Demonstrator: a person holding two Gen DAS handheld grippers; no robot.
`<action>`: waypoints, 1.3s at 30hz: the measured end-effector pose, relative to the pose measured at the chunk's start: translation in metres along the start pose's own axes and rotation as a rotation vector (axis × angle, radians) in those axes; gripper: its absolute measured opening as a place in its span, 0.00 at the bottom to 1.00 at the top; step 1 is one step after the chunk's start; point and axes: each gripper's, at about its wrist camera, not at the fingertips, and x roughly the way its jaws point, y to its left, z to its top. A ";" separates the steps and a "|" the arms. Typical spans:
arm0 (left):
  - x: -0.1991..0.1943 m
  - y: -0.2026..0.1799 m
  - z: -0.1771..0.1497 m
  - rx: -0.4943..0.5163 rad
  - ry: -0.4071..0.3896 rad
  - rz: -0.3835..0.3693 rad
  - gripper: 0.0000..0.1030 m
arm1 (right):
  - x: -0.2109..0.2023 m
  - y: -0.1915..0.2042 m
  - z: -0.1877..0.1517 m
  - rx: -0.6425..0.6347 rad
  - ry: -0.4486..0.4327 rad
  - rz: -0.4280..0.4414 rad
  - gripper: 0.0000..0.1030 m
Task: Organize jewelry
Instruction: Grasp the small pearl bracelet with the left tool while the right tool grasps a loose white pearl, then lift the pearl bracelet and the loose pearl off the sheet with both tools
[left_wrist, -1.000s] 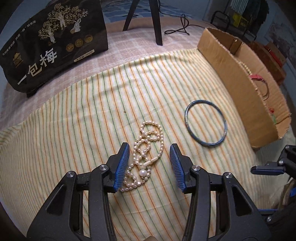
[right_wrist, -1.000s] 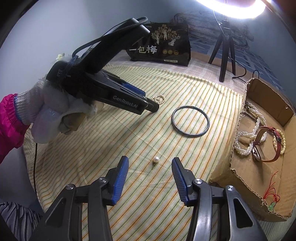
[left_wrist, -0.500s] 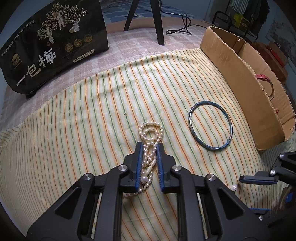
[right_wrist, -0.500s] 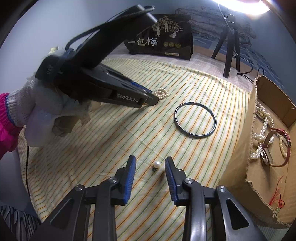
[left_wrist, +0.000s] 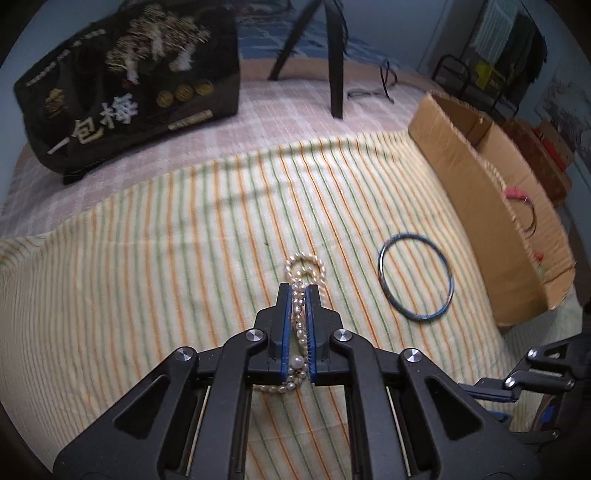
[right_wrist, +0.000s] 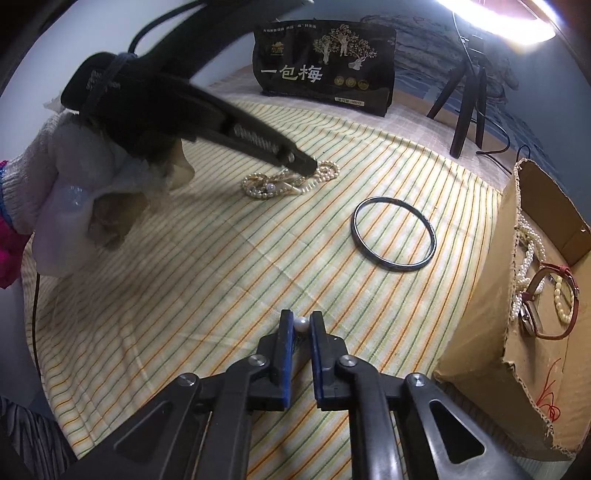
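Both tools are matte black plastic with blue ribbed pads (left_wrist: 283, 325) and silver screws at the pivots. A black cable trails from the left tool (right_wrist: 295, 162); its hand (right_wrist: 74, 192) wears a white knit glove over a magenta sleeve.

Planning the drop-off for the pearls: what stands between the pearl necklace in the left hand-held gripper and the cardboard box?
Only the dark bangle lies flat on the striped cloth between the pearl necklace, clamped in the left hand-held gripper, and the cardboard box. The box's near wall must be cleared.
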 end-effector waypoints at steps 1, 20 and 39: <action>-0.005 0.002 0.001 -0.008 -0.012 -0.002 0.05 | -0.002 0.000 0.000 0.002 -0.003 0.006 0.06; -0.080 0.018 0.014 -0.092 -0.170 -0.049 0.04 | -0.039 -0.010 0.006 0.054 -0.074 0.046 0.06; -0.190 -0.010 0.027 -0.040 -0.331 -0.061 0.04 | -0.124 -0.018 0.006 0.060 -0.170 -0.011 0.06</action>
